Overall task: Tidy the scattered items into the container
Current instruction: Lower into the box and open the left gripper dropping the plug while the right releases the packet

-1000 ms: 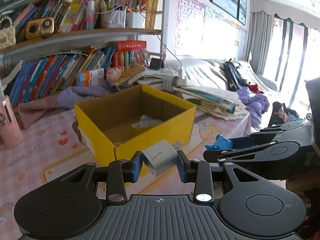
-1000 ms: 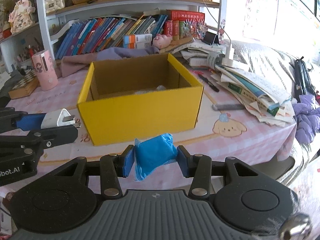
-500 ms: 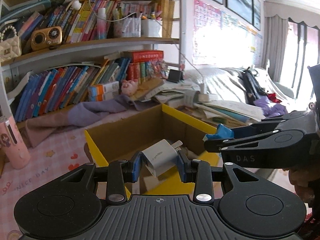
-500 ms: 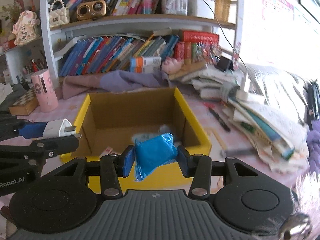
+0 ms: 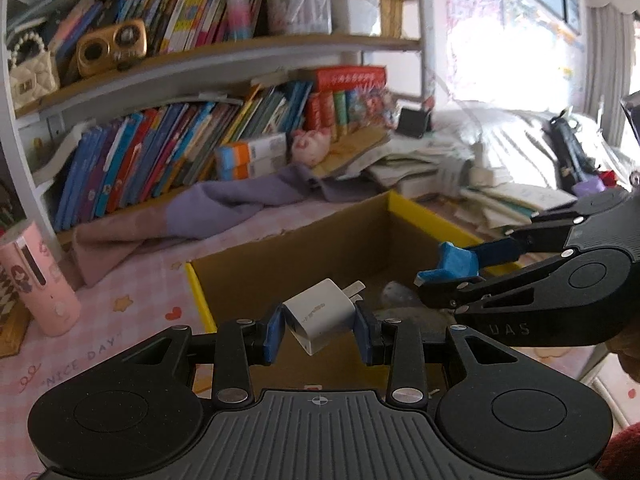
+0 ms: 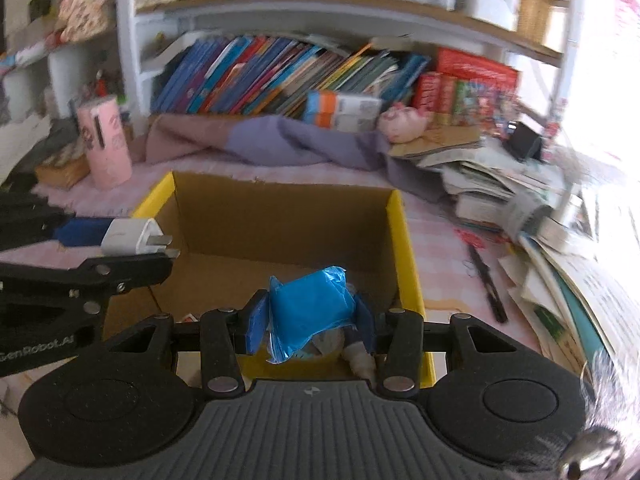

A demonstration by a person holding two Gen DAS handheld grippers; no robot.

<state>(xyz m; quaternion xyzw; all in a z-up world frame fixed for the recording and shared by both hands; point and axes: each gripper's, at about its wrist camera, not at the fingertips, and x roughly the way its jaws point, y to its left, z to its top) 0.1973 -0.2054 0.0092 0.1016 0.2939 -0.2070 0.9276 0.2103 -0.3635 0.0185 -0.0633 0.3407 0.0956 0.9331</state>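
An open yellow cardboard box (image 5: 424, 210) (image 6: 406, 240) stands on the pink tablecloth. My left gripper (image 5: 320, 326) is shut on a white plug charger (image 5: 320, 312), held over the box's near left part. In the right wrist view that charger (image 6: 132, 236) shows at the left, over the box's left wall. My right gripper (image 6: 310, 316) is shut on a blue wrapped packet (image 6: 310, 304), above the box's near right inside. The left wrist view shows this packet (image 5: 452, 262) at the right, over the box. A pale crumpled item (image 5: 396, 292) lies on the box floor.
A pink cylindrical holder (image 5: 36, 280) (image 6: 106, 146) stands left of the box. A purple cloth (image 5: 224, 204) lies behind it, below a full bookshelf (image 5: 192, 152). Stacked books and papers (image 6: 532, 216) crowd the right side, with a black pen (image 6: 486, 276) beside the box.
Both grippers have moved forward from in front of the box to over its open top, each keeping its item. The box front wall has dropped out of sight below them.
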